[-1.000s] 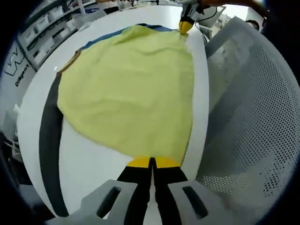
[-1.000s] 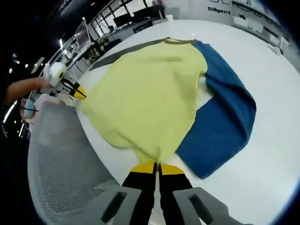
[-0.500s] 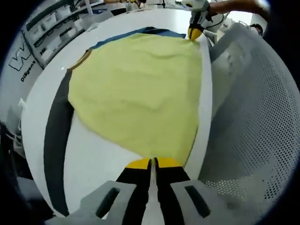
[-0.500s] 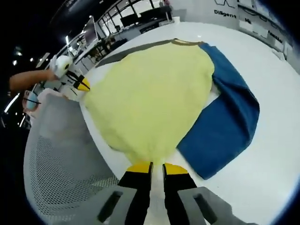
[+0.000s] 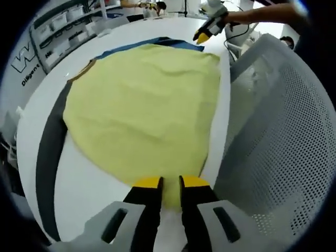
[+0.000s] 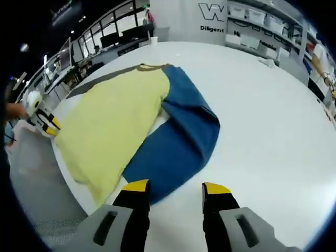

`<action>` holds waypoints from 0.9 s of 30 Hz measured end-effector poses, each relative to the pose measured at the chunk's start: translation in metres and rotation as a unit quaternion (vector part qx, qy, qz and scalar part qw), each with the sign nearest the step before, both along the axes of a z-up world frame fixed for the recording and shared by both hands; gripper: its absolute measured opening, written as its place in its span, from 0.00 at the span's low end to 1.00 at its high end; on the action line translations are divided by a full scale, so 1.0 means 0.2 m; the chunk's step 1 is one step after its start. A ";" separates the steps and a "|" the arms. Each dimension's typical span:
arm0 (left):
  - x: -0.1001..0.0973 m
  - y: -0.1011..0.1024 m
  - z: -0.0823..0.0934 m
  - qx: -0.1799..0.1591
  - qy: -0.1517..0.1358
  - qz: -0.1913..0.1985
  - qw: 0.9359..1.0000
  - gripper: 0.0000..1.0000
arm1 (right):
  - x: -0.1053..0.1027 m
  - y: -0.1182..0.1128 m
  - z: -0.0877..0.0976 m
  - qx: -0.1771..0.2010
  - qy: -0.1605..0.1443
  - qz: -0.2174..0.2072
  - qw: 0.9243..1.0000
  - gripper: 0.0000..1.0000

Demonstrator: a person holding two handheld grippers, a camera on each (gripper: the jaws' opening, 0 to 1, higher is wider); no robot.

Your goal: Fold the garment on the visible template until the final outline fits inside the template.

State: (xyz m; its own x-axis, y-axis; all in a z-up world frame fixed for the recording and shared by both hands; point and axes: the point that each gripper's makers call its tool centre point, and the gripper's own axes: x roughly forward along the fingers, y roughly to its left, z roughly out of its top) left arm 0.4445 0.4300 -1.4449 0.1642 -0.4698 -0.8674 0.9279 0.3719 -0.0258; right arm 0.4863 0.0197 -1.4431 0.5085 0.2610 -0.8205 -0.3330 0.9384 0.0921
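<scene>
Both grippers (image 5: 169, 182) (image 6: 175, 187) released hem, fingers now parted | garment (image 5: 142, 105) collar far end

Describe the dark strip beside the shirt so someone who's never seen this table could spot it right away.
Start at the big white table with the yellow and blue garment spread on it. Along the garment's edge away from the mesh chair runs the dark grey strip: long, narrow and flat, partly covered by the yellow cloth, the one dark band on the white top.

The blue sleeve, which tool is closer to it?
Right. The right tool hangs open just beside the blue sleeve. The left tool sits at the yellow body's far hem, across the garment.
</scene>
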 end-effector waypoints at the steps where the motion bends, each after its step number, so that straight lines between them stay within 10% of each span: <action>1: 0.00 0.00 0.00 -0.002 0.004 0.007 1.000 0.17 | 0.00 0.01 -0.01 0.000 -0.001 0.001 1.000 0.35; 11: 0.02 0.00 0.00 0.008 0.014 0.011 1.000 0.18 | 0.01 0.02 -0.04 -0.088 0.004 0.050 0.995 0.10; 17: 0.03 0.00 -0.01 0.007 0.022 0.015 1.000 0.20 | 0.00 0.00 -0.03 -0.072 0.040 0.030 0.996 0.00; 27: 0.03 -0.01 -0.01 0.017 0.024 0.008 1.000 0.18 | 0.28 -0.32 0.23 -0.185 -0.029 0.032 0.982 0.00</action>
State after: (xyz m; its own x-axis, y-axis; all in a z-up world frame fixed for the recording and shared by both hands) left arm 0.4513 0.4282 -1.4464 0.1288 -0.4373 -0.8901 0.9194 0.3889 -0.0580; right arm 0.5415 -0.0446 -1.3963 0.5492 -0.0174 -0.8355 -0.3871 0.8808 -0.2728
